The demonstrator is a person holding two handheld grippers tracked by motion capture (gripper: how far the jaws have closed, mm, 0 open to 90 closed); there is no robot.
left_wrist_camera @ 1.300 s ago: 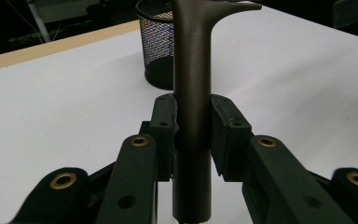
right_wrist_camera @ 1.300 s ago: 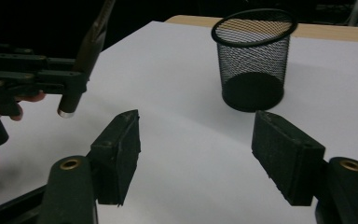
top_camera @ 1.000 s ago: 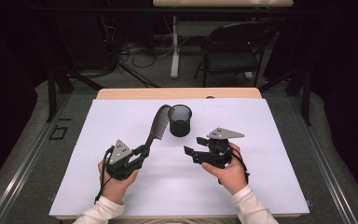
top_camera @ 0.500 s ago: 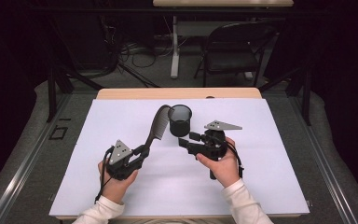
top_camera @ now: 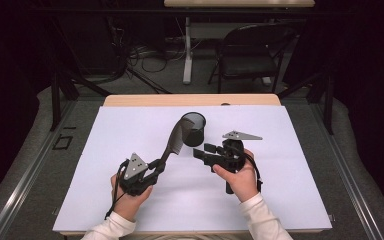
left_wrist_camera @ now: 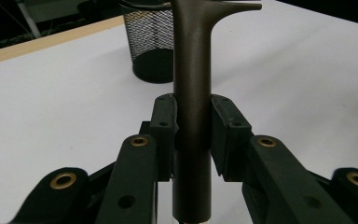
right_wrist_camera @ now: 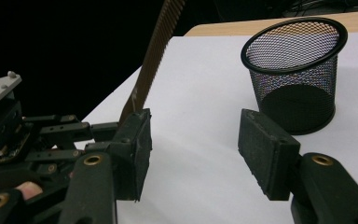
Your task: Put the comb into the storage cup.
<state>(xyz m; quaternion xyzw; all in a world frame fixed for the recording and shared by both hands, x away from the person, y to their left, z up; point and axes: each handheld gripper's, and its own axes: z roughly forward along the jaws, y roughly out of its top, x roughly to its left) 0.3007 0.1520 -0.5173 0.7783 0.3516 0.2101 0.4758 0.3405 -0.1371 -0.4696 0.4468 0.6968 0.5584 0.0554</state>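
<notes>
A dark comb [top_camera: 174, 141] is being held by its handle between the pads of the left hand-held gripper [top_camera: 152, 167], which are pressed against both sides of the handle, as is seen in the left gripper view [left_wrist_camera: 192, 121]. The comb is being kept off the white surface [top_camera: 290, 150] and is tilted away from the person, so that its toothed end is lying close to the rim of the black mesh cup [top_camera: 194, 128]; whether it is touching the rim cannot be told. The mesh cup is standing upright on the surface, near the far middle part, just beyond both hand-held grippers. In the left gripper view the cup [left_wrist_camera: 151, 42] is seen behind the comb handle. The right hand-held gripper [top_camera: 205, 151] is being held to the right of the comb and is pointing toward it and toward the cup. Its jaws have just been closing, but they are standing apart with nothing between them, and only the bare surface is seen between the pads [right_wrist_camera: 266, 151] in the right gripper view. In that view the cup [right_wrist_camera: 296, 70] is standing beyond the right pad, and the comb teeth [right_wrist_camera: 156, 51] are rising above the left pad.
</notes>
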